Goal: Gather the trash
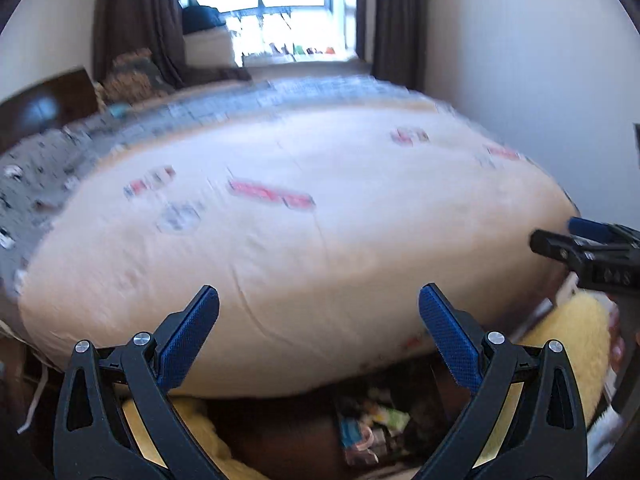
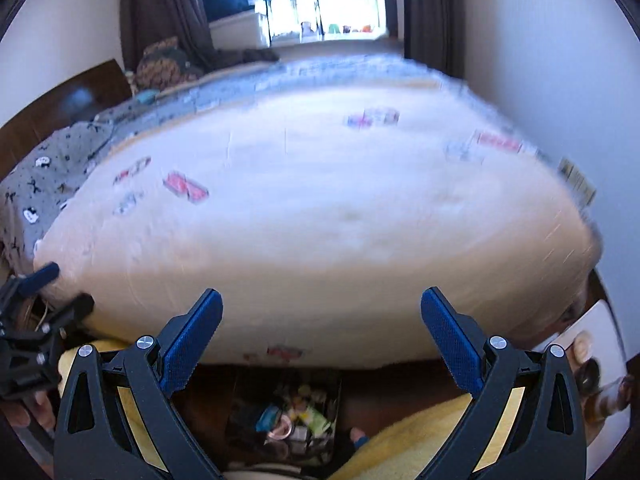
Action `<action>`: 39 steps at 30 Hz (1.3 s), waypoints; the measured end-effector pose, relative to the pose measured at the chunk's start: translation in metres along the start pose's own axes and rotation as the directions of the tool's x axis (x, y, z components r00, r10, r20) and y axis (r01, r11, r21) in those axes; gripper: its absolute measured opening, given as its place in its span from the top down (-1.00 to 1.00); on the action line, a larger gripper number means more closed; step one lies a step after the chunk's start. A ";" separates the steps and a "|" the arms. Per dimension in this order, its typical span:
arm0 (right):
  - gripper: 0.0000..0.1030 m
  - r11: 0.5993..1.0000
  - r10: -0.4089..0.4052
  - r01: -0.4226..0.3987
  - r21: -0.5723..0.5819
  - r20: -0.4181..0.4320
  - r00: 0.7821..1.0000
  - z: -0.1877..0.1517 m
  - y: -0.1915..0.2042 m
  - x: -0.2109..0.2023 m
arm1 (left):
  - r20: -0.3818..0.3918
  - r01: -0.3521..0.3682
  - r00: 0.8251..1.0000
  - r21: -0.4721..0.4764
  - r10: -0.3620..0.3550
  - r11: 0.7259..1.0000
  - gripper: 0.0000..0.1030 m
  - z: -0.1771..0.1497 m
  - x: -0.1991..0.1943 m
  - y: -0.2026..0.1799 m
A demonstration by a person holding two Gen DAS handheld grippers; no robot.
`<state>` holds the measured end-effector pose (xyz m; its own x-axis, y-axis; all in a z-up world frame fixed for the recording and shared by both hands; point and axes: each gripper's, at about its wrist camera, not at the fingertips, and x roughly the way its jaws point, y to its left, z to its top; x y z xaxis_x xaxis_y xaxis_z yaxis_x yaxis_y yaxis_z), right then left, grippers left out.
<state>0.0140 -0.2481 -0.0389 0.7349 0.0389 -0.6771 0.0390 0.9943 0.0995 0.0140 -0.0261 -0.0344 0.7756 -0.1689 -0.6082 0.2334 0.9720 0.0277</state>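
Several scraps of trash lie on a cream bedspread (image 1: 320, 248): a red wrapper (image 1: 272, 194) at the middle, smaller red and white wrappers (image 1: 150, 182) to its left, and more wrappers (image 1: 410, 136) at the far right. In the right wrist view the red wrapper (image 2: 186, 186) lies left of centre and other wrappers (image 2: 372, 118) lie farther back. A dark bin (image 2: 286, 420) with mixed trash stands on the floor at the bed's foot. My left gripper (image 1: 319, 320) is open and empty over the bed's near edge. My right gripper (image 2: 321, 322) is open and empty too.
A grey patterned quilt (image 2: 48, 176) and a dark headboard (image 2: 68, 100) lie at the left. A window with dark curtains (image 2: 304, 4) is at the back. A white wall (image 2: 560, 80) runs along the right. Yellow fluffy fabric (image 1: 576, 332) lies on the floor.
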 end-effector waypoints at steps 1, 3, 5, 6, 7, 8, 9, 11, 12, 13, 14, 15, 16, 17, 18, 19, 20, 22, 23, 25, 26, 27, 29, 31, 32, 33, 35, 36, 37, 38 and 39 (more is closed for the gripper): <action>-0.93 1.000 -0.004 0.004 -0.006 0.016 1.000 0.000 0.004 -0.004 | 0.024 -0.014 1.000 0.001 0.014 1.000 -0.84 0.003 -0.005 -0.001; -0.93 1.000 -0.005 0.006 -0.028 0.053 0.999 0.003 0.009 -0.015 | 0.048 -0.021 0.999 0.000 0.021 1.000 -0.84 0.012 -0.012 -0.003; -0.93 0.999 -0.017 0.021 -0.042 0.084 0.996 0.010 0.009 -0.022 | 0.073 -0.025 0.997 -0.026 0.027 0.999 -0.84 0.020 -0.020 -0.001; -0.93 0.998 -0.027 0.031 -0.046 0.093 0.995 0.012 0.012 -0.024 | 0.081 -0.034 0.996 -0.036 0.036 0.999 -0.84 0.022 -0.023 0.001; -0.93 0.997 -0.042 0.047 -0.053 0.104 0.994 0.013 0.013 -0.025 | 0.088 -0.053 0.995 -0.047 0.056 0.998 -0.84 0.023 -0.028 0.002; -0.93 0.996 -0.055 0.062 -0.058 0.110 0.992 0.014 0.015 -0.026 | 0.092 -0.072 0.993 -0.054 0.076 0.996 -0.84 0.024 -0.033 0.003; -0.93 0.995 -0.065 0.072 -0.062 0.113 0.992 0.015 0.020 -0.029 | 0.094 -0.088 0.991 -0.059 0.093 0.994 -0.84 0.025 -0.035 0.004; -0.93 0.993 -0.080 0.089 -0.077 0.109 0.991 0.017 0.023 -0.026 | 0.089 -0.086 0.992 -0.064 0.091 0.994 -0.84 0.024 -0.037 0.005; -0.93 0.992 -0.085 0.094 -0.082 0.106 0.991 0.017 0.025 -0.026 | 0.087 -0.075 0.993 -0.068 0.081 0.995 -0.84 0.024 -0.038 0.006; -0.93 0.991 -0.090 0.099 -0.085 0.102 0.991 0.017 0.026 -0.026 | 0.087 -0.074 0.993 -0.074 0.080 0.995 -0.84 0.024 -0.039 0.007; -0.93 0.991 -0.095 0.104 -0.089 0.099 0.991 0.017 0.028 -0.024 | 0.091 -0.080 0.992 -0.076 0.087 0.994 -0.84 0.024 -0.041 0.008; -0.93 0.990 -0.095 0.104 -0.091 0.097 0.991 0.016 0.029 -0.025 | 0.092 -0.083 0.992 -0.076 0.090 0.994 -0.84 0.024 -0.041 0.008; -0.93 0.990 -0.093 0.101 -0.093 0.095 0.991 0.016 0.031 -0.025 | 0.092 -0.085 0.992 -0.077 0.091 0.993 -0.84 0.024 -0.042 0.009; -0.93 0.991 -0.087 0.096 -0.098 0.094 0.992 0.016 0.032 -0.026 | 0.091 -0.085 0.992 -0.078 0.092 0.993 -0.84 0.024 -0.042 0.010; -0.93 0.990 -0.083 0.092 -0.102 0.097 0.992 0.016 0.034 -0.027 | 0.090 -0.084 0.992 -0.081 0.091 0.993 -0.84 0.025 -0.043 0.010; -0.93 0.990 -0.078 0.088 -0.106 0.101 0.992 0.017 0.036 -0.029 | 0.091 -0.082 0.992 -0.084 0.089 0.993 -0.84 0.025 -0.044 0.011; -0.93 0.990 -0.075 0.086 -0.108 0.105 0.992 0.016 0.037 -0.031 | 0.092 -0.078 0.992 -0.088 0.086 0.993 -0.84 0.025 -0.045 0.011; -0.93 0.990 -0.073 0.086 -0.112 0.110 0.991 0.017 0.039 -0.033 | 0.093 -0.073 0.992 -0.093 0.082 0.993 -0.84 0.025 -0.046 0.012; -0.93 0.989 -0.075 0.088 -0.116 0.113 0.991 0.018 0.039 -0.034 | 0.093 -0.072 0.992 -0.094 0.081 0.993 -0.84 0.025 -0.046 0.012; -0.93 0.989 -0.077 0.091 -0.117 0.113 0.991 0.018 0.040 -0.035 | 0.089 -0.071 0.993 -0.093 0.079 0.993 -0.84 0.025 -0.046 0.012; -0.93 0.989 -0.079 0.092 -0.119 0.112 0.991 0.018 0.041 -0.035 | 0.086 -0.070 0.993 -0.093 0.078 0.993 -0.84 0.025 -0.045 0.013; -0.93 0.988 -0.079 0.092 -0.120 0.111 0.991 0.018 0.041 -0.035 | 0.084 -0.067 0.994 -0.094 0.075 0.993 -0.84 0.025 -0.045 0.013; -0.93 0.988 -0.079 0.092 -0.121 0.110 0.991 0.019 0.042 -0.035 | 0.082 -0.065 0.994 -0.095 0.073 0.993 -0.84 0.025 -0.045 0.014; -0.93 0.988 -0.077 0.091 -0.122 0.110 0.991 0.019 0.042 -0.035 | 0.081 -0.067 0.994 -0.096 0.075 0.993 -0.84 0.026 -0.045 0.014; -0.93 0.988 -0.077 0.090 -0.123 0.108 0.991 0.019 0.042 -0.034 | 0.082 -0.068 0.994 -0.098 0.076 0.993 -0.84 0.026 -0.045 0.014; -0.93 0.988 -0.077 0.090 -0.125 0.106 0.991 0.019 0.043 -0.034 | 0.082 -0.068 0.994 -0.100 0.077 0.993 -0.84 0.026 -0.046 0.014; -0.93 0.987 -0.079 0.092 -0.129 0.102 0.992 0.019 0.044 -0.032 | 0.084 -0.066 0.994 -0.100 0.074 0.993 -0.84 0.026 -0.046 0.015; -0.93 0.987 -0.079 0.092 -0.130 0.101 0.992 0.019 0.044 -0.032 | 0.084 -0.064 0.994 -0.099 0.072 0.993 -0.84 0.026 -0.045 0.015; -0.93 0.987 -0.078 0.091 -0.130 0.101 0.992 0.019 0.044 -0.032 | 0.083 -0.061 0.994 -0.098 0.069 0.993 -0.84 0.026 -0.045 0.015; -0.93 0.987 -0.078 0.091 -0.130 0.101 0.992 0.019 0.044 -0.033 | 0.083 -0.059 0.994 -0.098 0.067 0.993 -0.84 0.026 -0.045 0.015; -0.93 0.987 -0.080 0.093 -0.130 0.102 0.992 0.019 0.044 -0.033 | 0.082 -0.058 0.994 -0.097 0.067 0.994 -0.84 0.026 -0.045 0.015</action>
<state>0.0045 -0.2071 0.0013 0.7944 -0.0508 -0.6053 0.0185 0.9981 -0.0596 -0.0019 -0.0084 0.0139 0.8350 -0.1168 -0.5377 0.1297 0.9915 -0.0140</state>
